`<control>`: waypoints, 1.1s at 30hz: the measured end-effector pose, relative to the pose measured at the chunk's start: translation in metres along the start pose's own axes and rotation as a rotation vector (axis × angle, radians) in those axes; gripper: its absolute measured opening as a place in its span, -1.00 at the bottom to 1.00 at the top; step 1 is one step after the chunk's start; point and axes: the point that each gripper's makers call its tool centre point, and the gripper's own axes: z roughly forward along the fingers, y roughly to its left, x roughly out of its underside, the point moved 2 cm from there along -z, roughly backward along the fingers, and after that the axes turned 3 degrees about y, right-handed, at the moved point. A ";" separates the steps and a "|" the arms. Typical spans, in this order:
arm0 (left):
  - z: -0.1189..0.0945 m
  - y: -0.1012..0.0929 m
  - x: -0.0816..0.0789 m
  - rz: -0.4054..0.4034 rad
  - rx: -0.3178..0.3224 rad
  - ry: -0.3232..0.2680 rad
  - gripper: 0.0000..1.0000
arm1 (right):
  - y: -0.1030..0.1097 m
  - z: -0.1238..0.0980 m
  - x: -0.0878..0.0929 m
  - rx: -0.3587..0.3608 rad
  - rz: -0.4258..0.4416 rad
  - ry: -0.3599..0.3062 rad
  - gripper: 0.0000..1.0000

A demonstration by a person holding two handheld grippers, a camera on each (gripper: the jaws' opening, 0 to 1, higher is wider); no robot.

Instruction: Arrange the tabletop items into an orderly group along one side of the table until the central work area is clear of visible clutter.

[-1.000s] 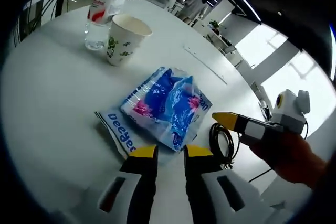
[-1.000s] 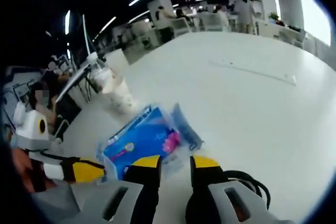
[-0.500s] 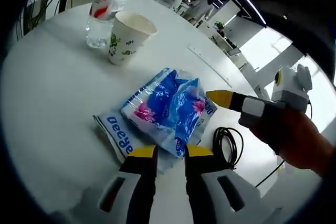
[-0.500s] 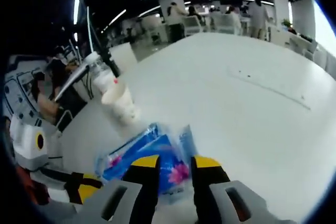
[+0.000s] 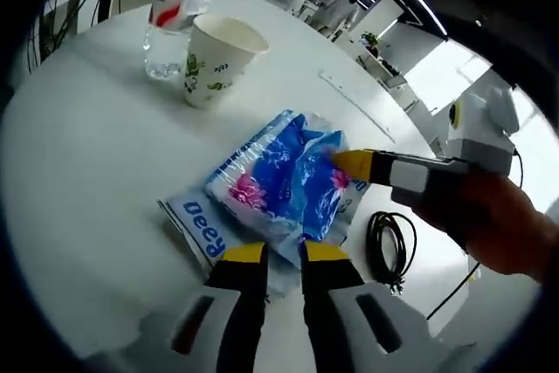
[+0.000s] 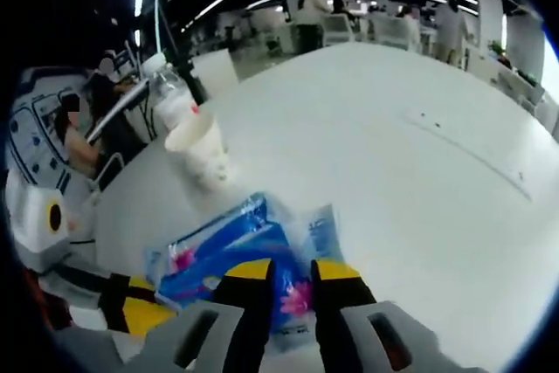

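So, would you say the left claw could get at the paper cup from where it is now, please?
Probably yes: the paper cup stands ahead of the left claw, but the blue tissue pack lies between them, so the claw would need to pass over or around it.

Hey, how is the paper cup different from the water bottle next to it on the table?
The paper cup is white with green printed marks; the water bottle is clear plastic with a red and white label. The paper cup is open-topped and shorter; the water bottle rises taller behind it. The paper cup flares wider toward its rim; the water bottle's sides look straighter. Both stand upright, side by side on the white table.
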 end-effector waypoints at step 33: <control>-0.015 0.013 -0.008 0.112 -0.026 -0.031 -1.00 | 0.004 -0.042 0.053 0.003 0.090 -0.009 -1.00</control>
